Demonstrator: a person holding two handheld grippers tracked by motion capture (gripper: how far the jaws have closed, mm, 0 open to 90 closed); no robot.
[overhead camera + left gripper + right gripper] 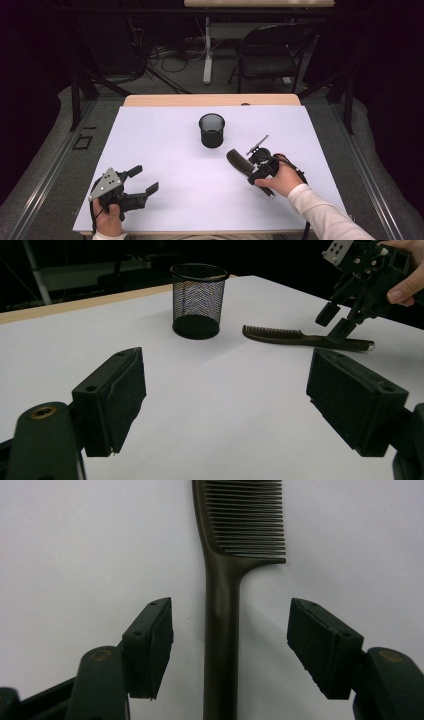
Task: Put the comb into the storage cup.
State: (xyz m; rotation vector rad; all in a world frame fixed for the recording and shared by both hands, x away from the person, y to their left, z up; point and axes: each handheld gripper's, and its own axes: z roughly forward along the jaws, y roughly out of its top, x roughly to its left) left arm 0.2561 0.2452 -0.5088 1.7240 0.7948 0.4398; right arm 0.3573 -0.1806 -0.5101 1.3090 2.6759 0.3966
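We've got the right gripper (230,645) spread wide over the comb (222,605), handle end cut off; left gripper (225,400) open too

Dim room behind a white-topped table

The table (165,145) has a pale wooden far edge and stands on grey floor (47,150). Beyond it a black folding chair (267,52), a white table leg (207,50) and tangled cables (167,55) sit in shadow.

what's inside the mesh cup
Nothing can be seen inside the mesh cup; through the mesh its dark bottom looks bare. The comb lies outside on the table, between the open right gripper's jaws.
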